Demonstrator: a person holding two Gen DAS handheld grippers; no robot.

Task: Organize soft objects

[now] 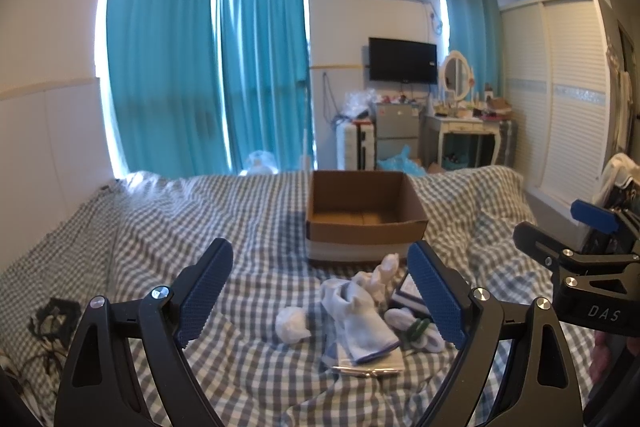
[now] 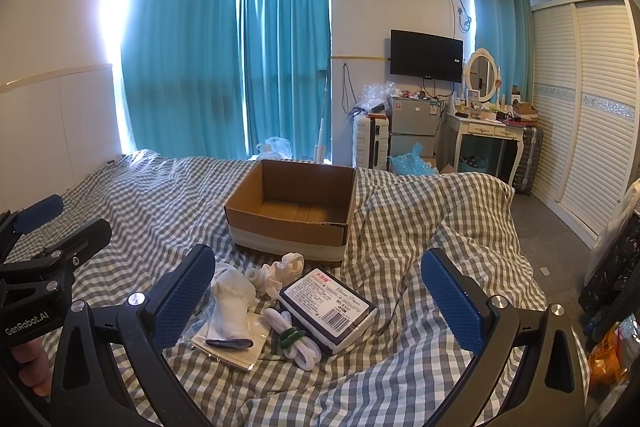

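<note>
An open cardboard box point(image 1: 364, 211) point(image 2: 292, 207) stands empty on the checked bed. In front of it lies a pile of soft things: a white sock point(image 1: 360, 323) point(image 2: 232, 307), a crumpled white wad point(image 1: 292, 323), a cream cloth point(image 1: 384, 271) point(image 2: 284, 267), a tissue pack point(image 2: 328, 307) point(image 1: 406, 291), a white hair tie with a green band point(image 2: 296, 341) point(image 1: 420, 331) and a flat packet point(image 2: 228, 347). My left gripper point(image 1: 320, 299) is open and empty, above the pile. My right gripper point(image 2: 320, 295) is open and empty, above the pile.
The grey checked bedspread point(image 1: 160, 227) point(image 2: 420, 227) is rumpled, with a ridge to the right of the box. A dark cable point(image 1: 44, 327) lies at the bed's left. Bags point(image 2: 612, 307) sit off the right edge. A wardrobe point(image 2: 580, 87) and dresser stand behind.
</note>
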